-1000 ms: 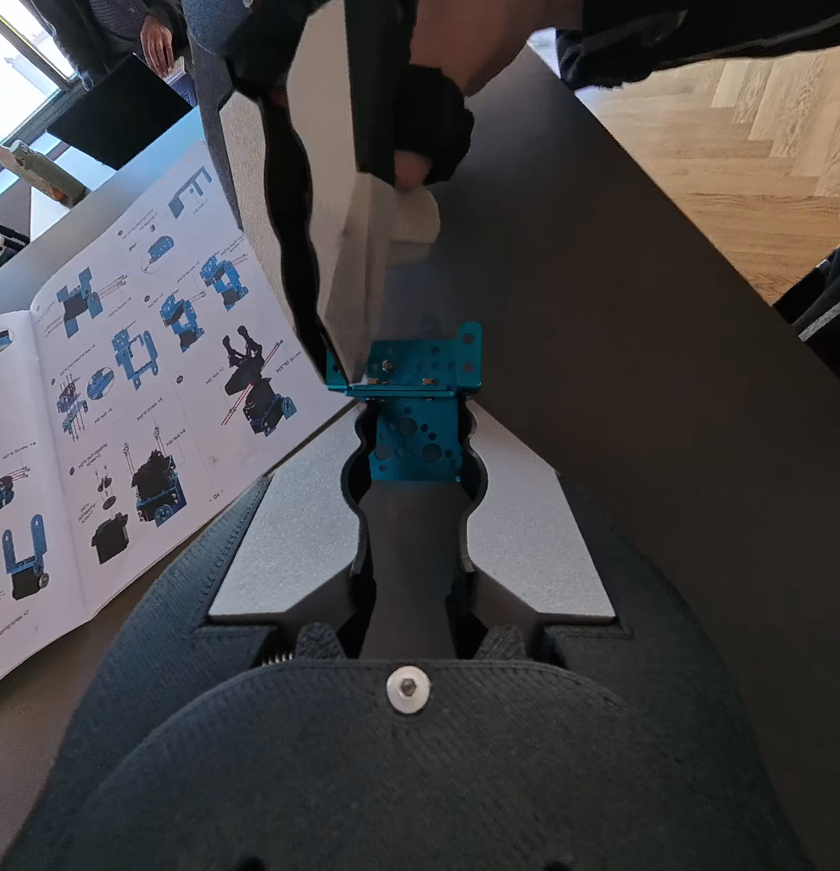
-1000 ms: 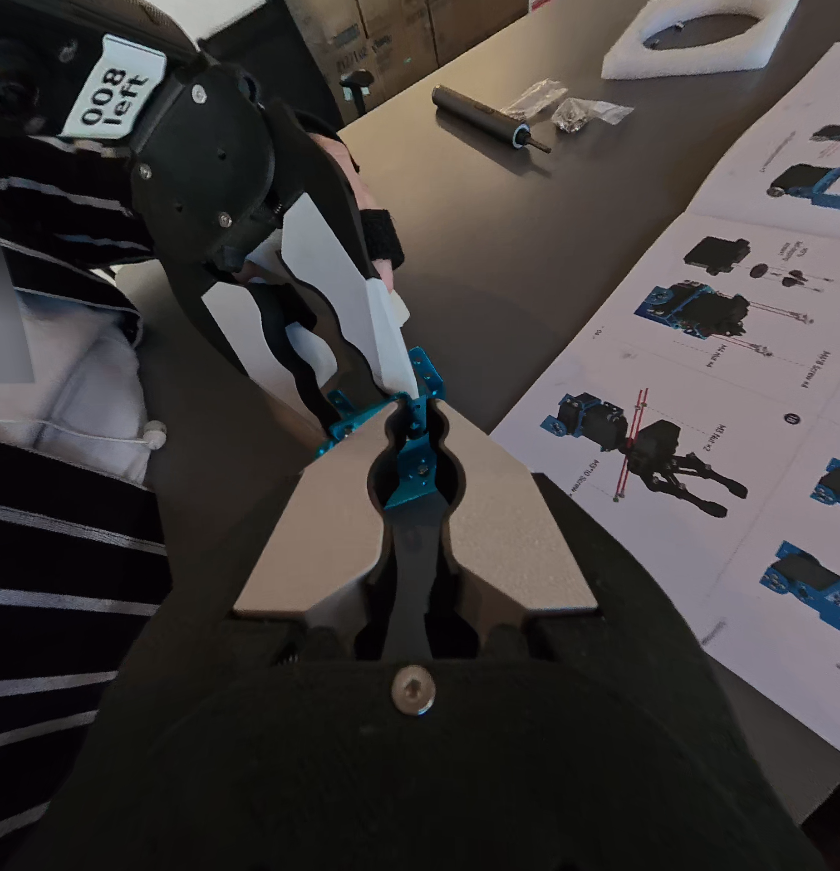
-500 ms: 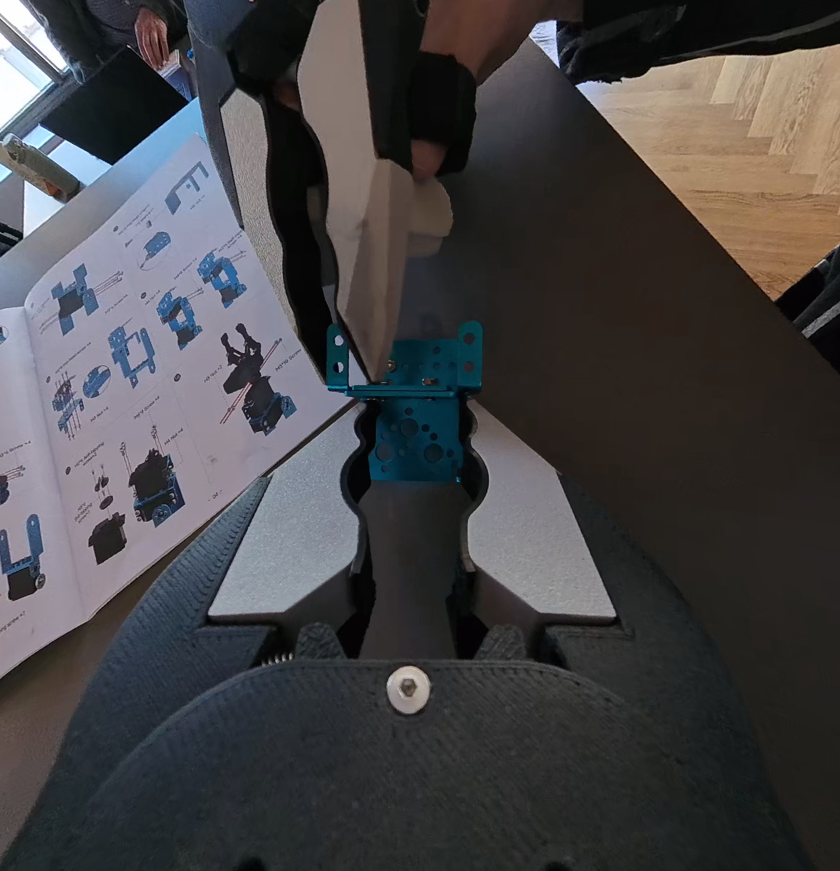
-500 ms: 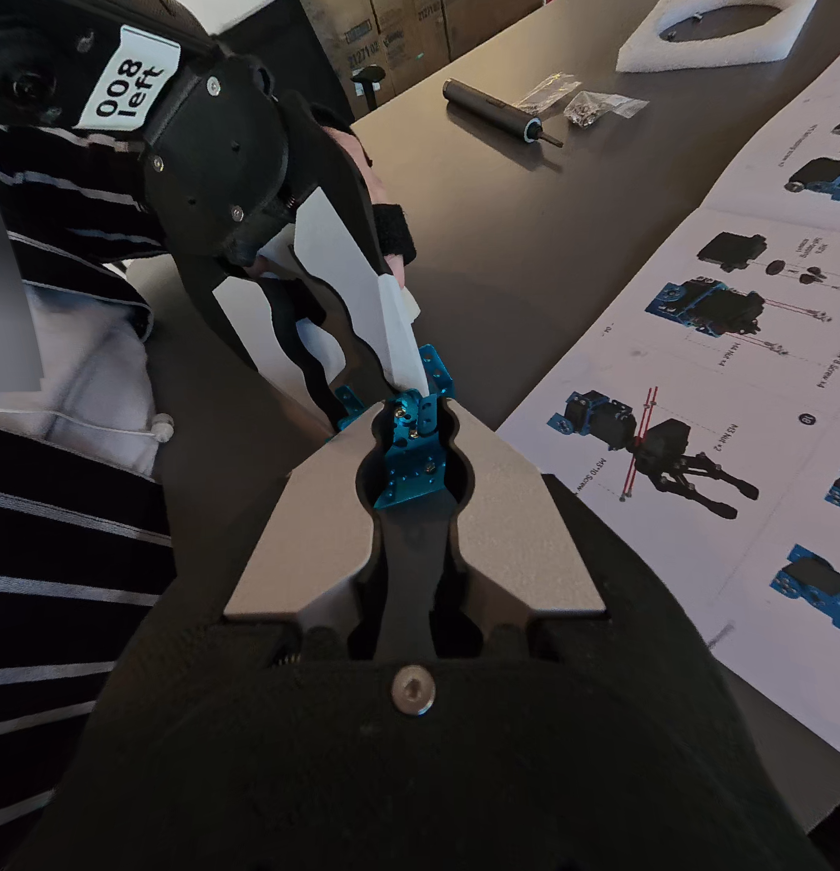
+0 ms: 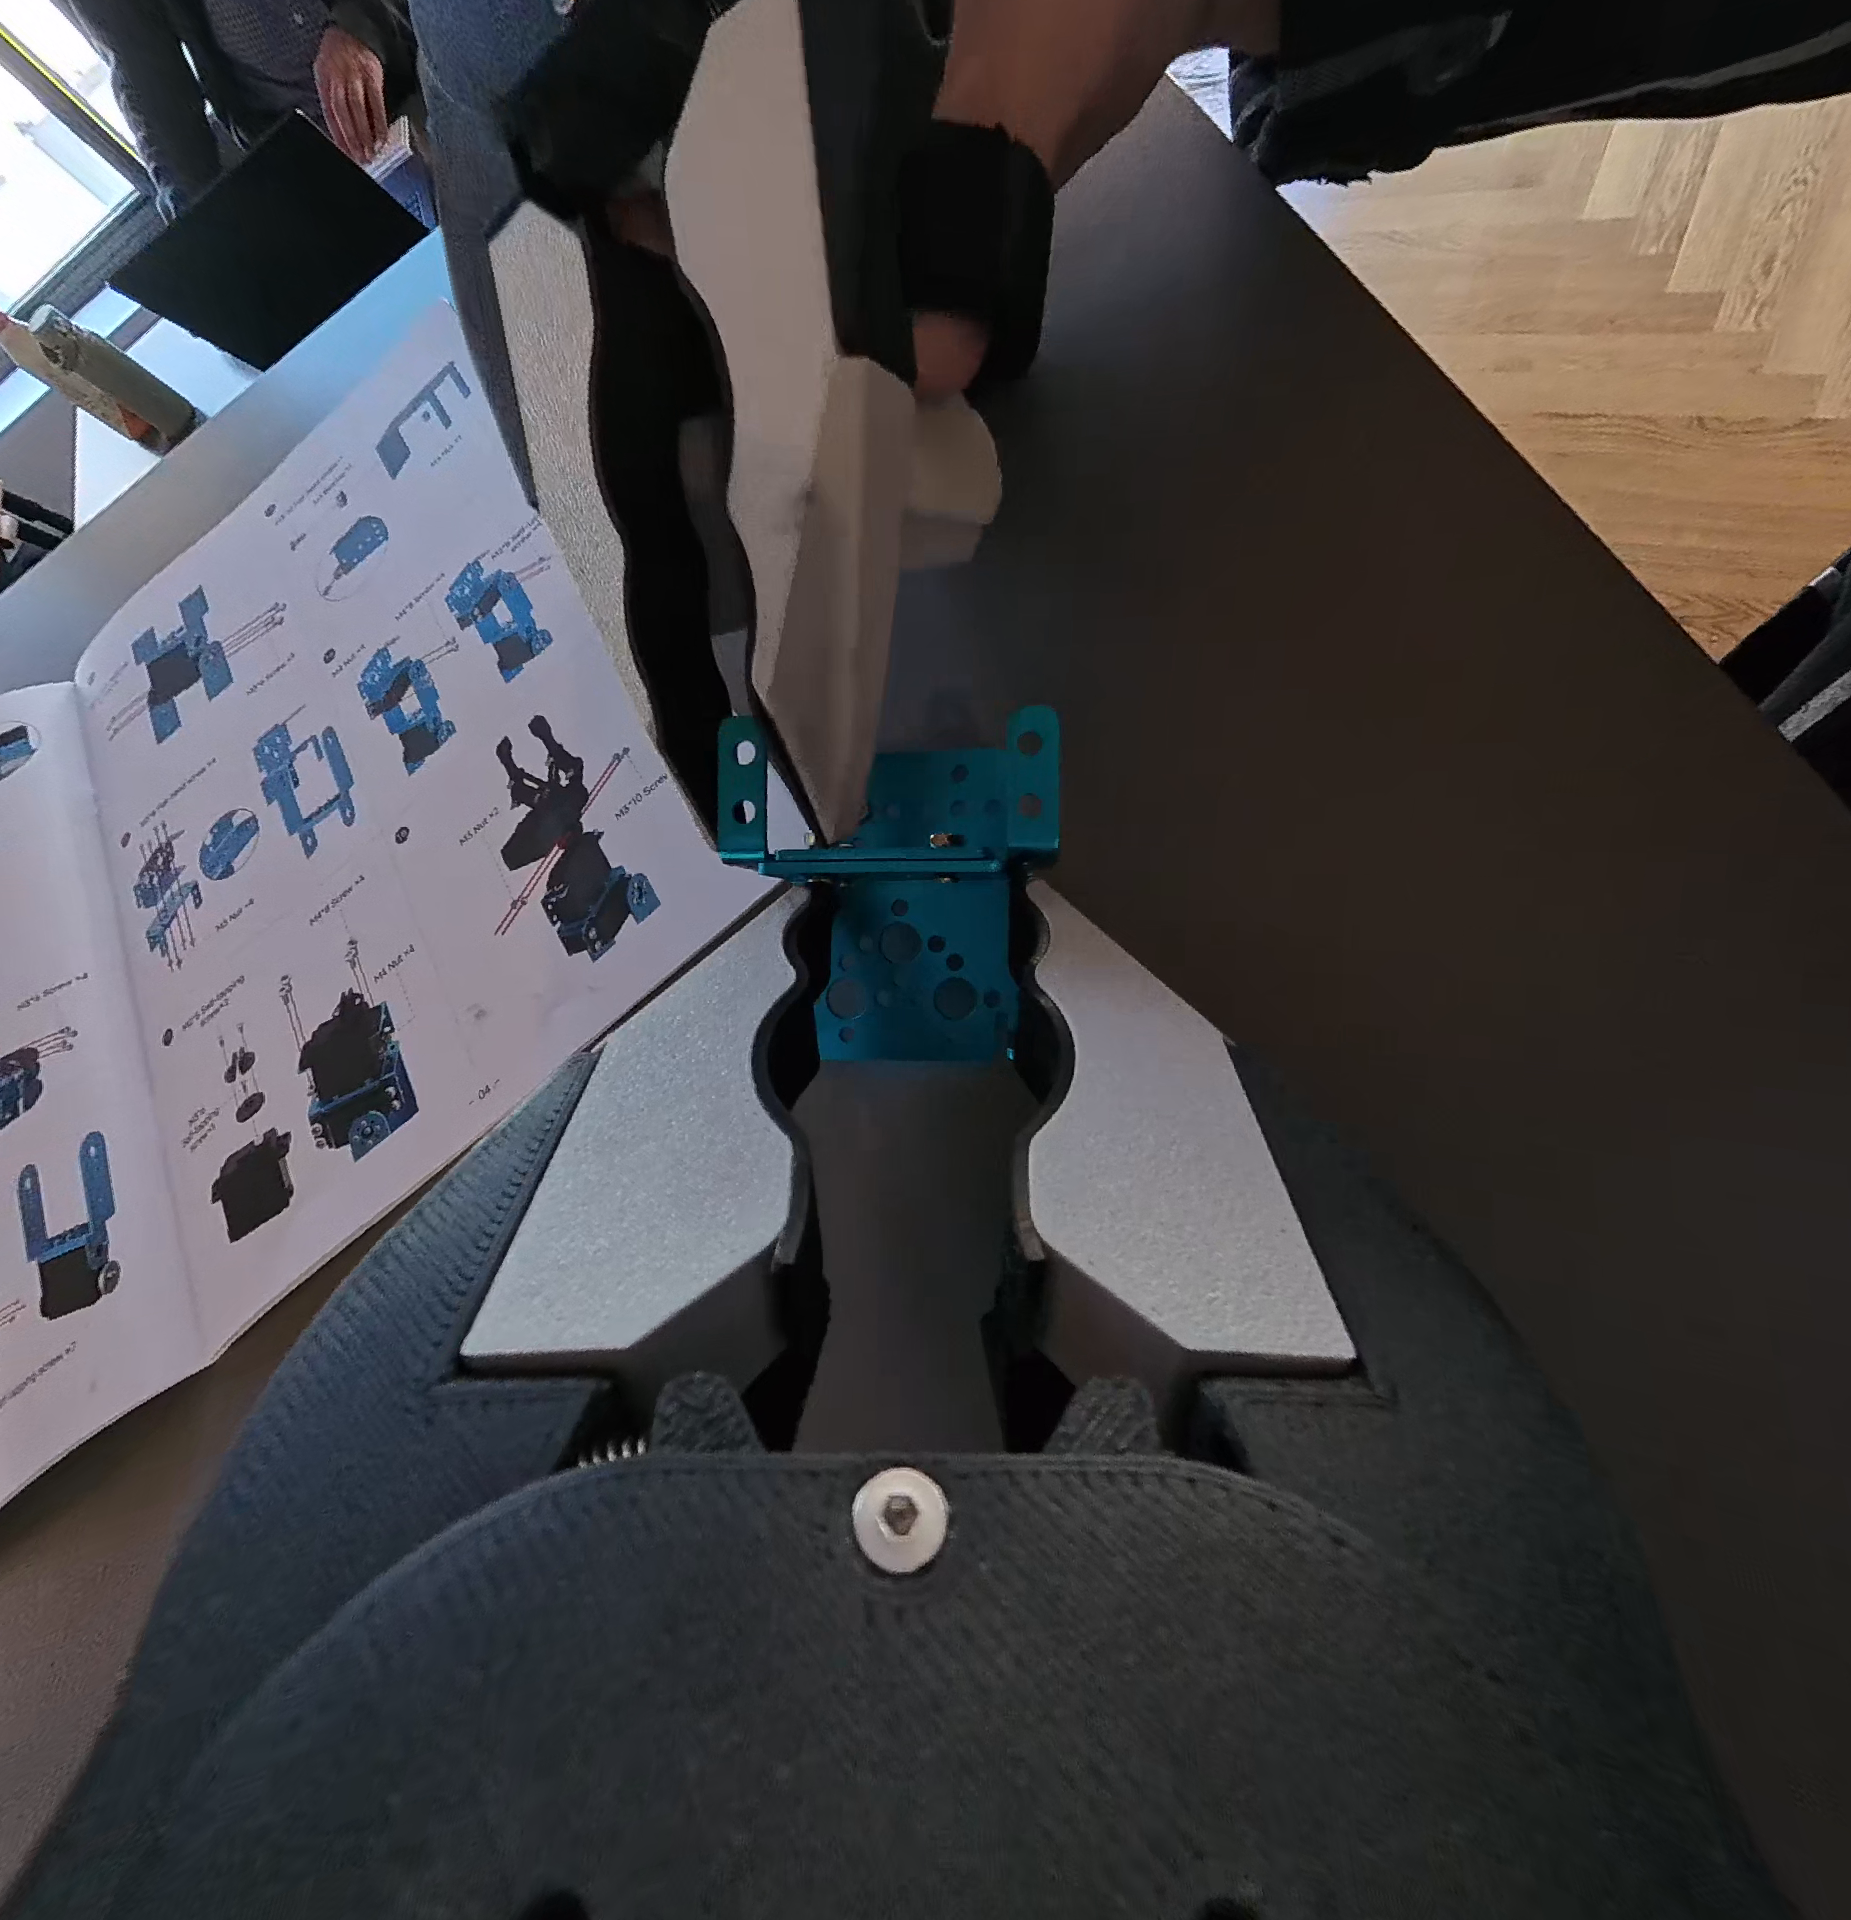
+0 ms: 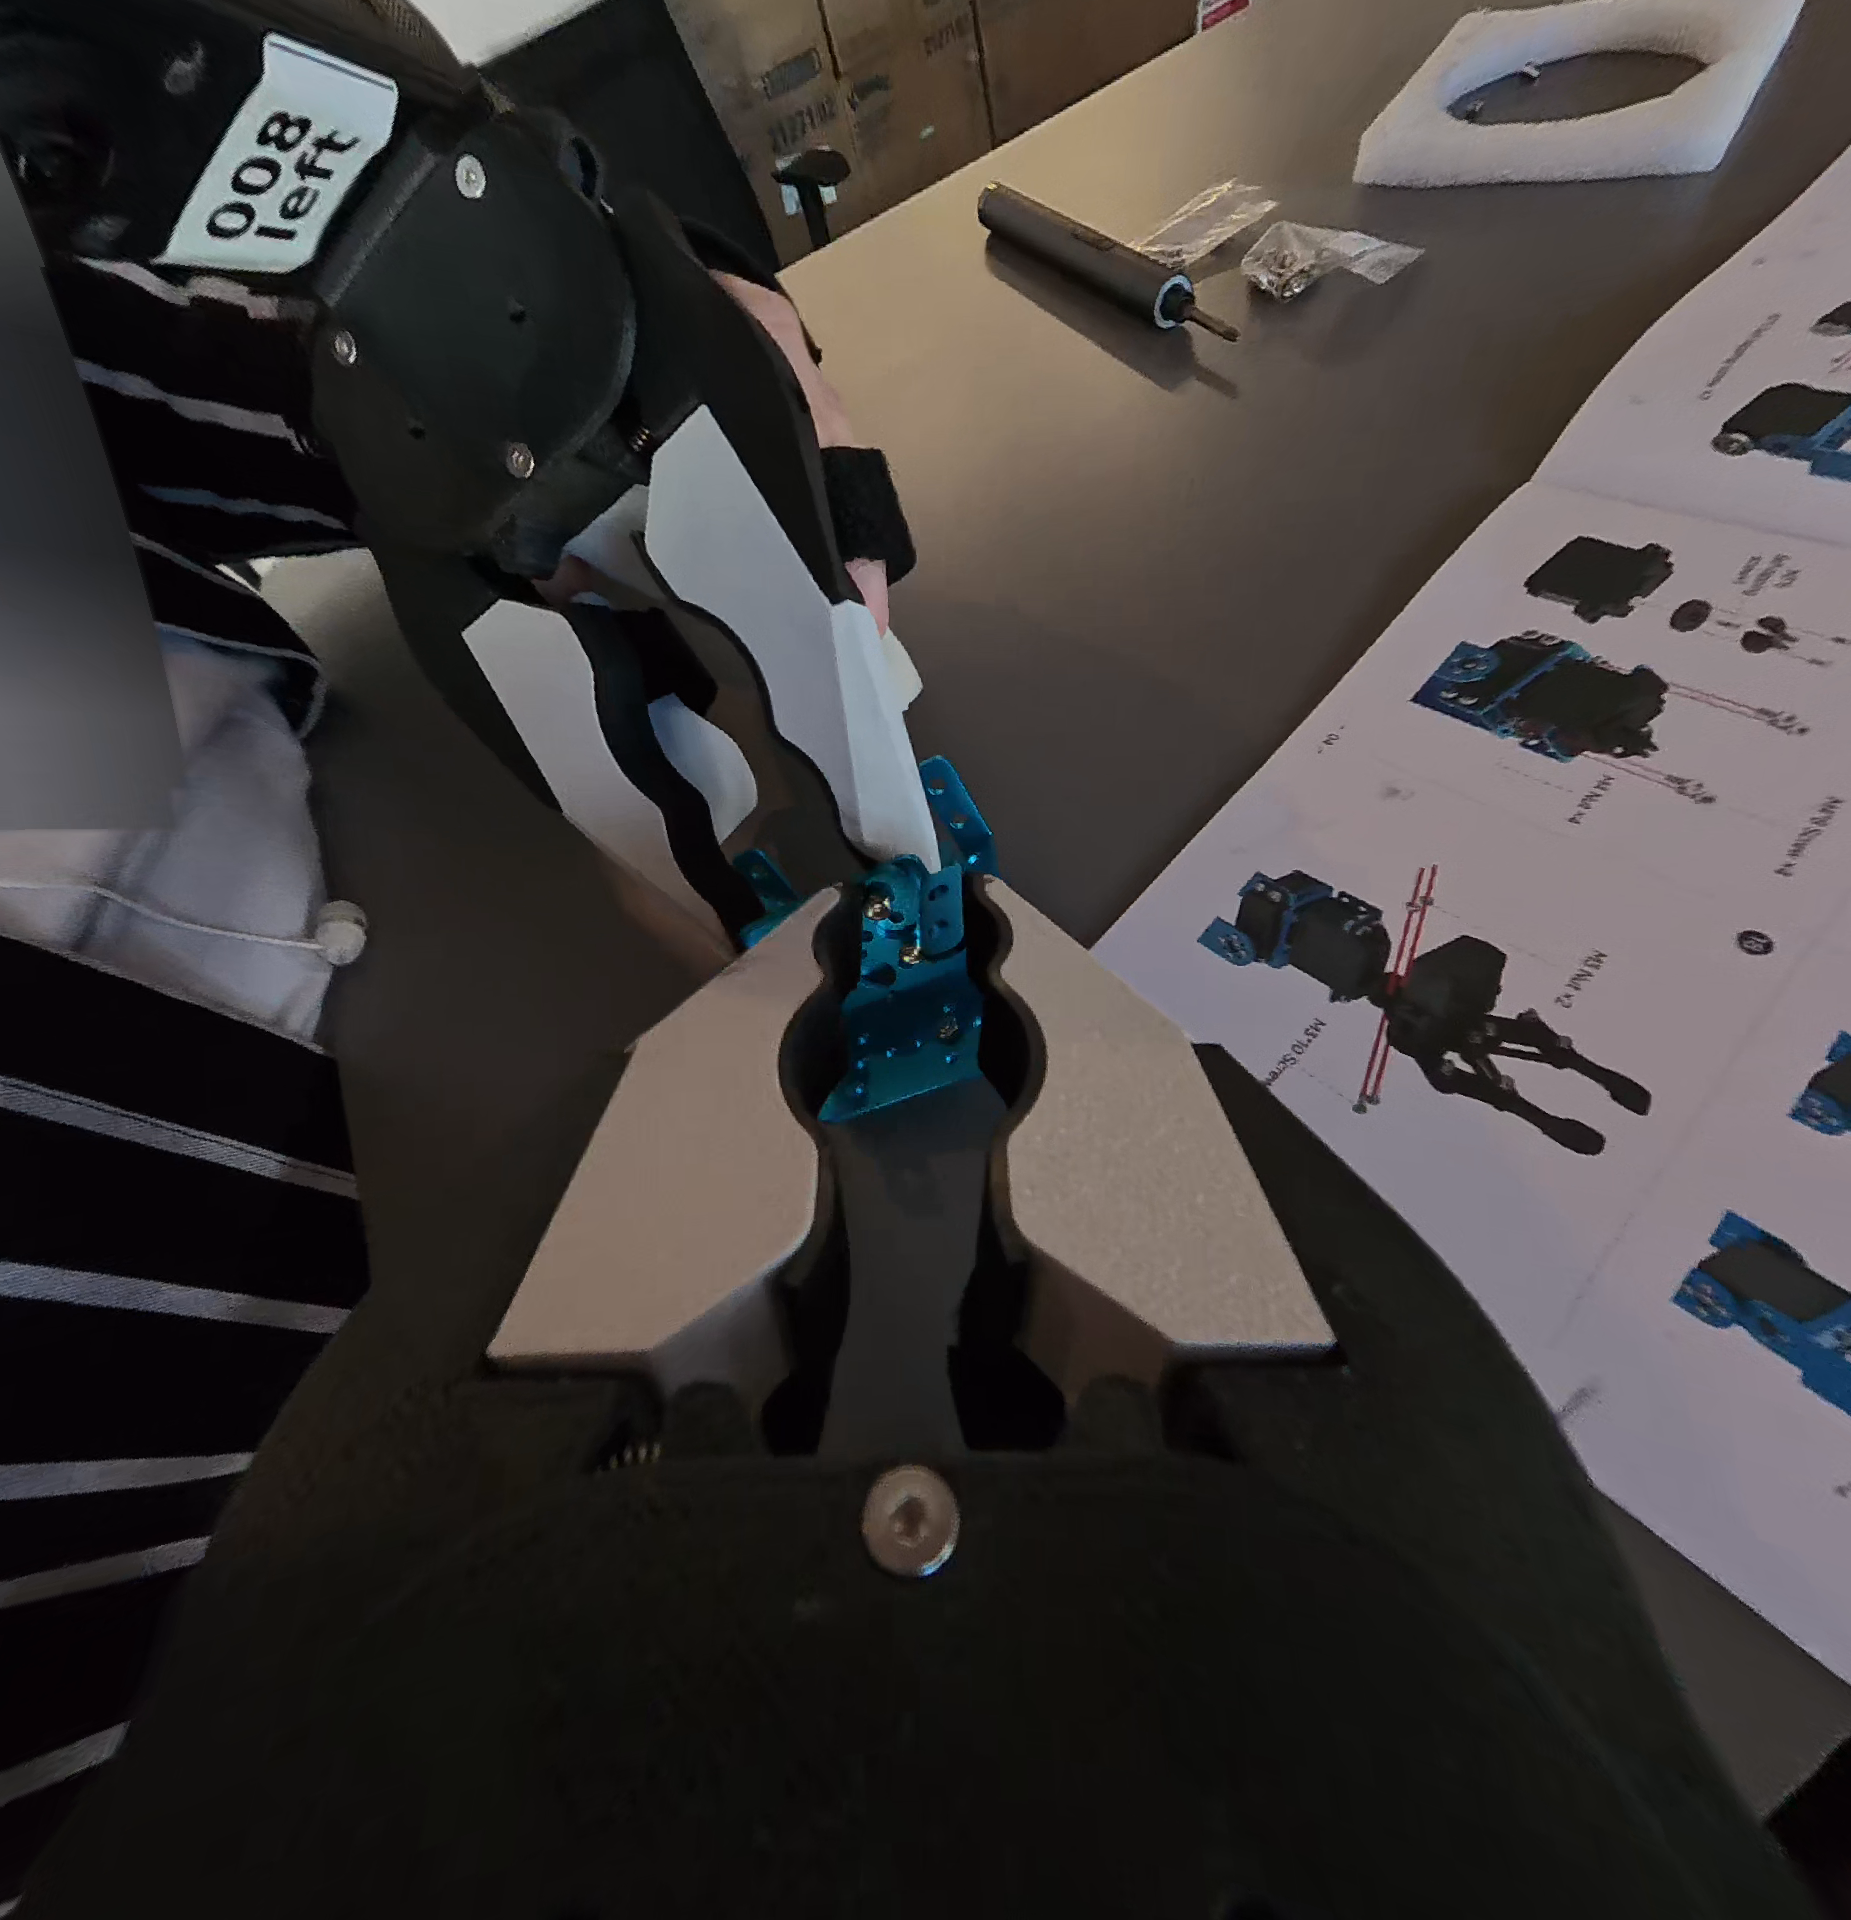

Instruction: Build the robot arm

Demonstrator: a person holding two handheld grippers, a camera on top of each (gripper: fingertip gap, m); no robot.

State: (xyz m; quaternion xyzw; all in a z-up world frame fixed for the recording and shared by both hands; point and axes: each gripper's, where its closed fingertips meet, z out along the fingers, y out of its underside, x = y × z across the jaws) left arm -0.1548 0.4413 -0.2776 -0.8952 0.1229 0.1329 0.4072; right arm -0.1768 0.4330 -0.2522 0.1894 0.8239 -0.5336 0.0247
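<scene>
Blue bracket [image 5: 905, 904] sits clamped in my left gripper [image 5: 910, 914], its U-arms pointing away from me; my right gripper [image 6: 905, 966] is closed on it too, above the bench [image 5: 1420, 831]. Booklet [image 5: 277, 883] crowds the left, bench edge runs right.

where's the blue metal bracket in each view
Left wrist view: blue metal bracket at centre, clamped between the left gripper fingers.
Right wrist view: the bracket at centre, between the right gripper fingers.
Shared landmark: the open instruction booklet, left in the left view, right in the right view.
</scene>
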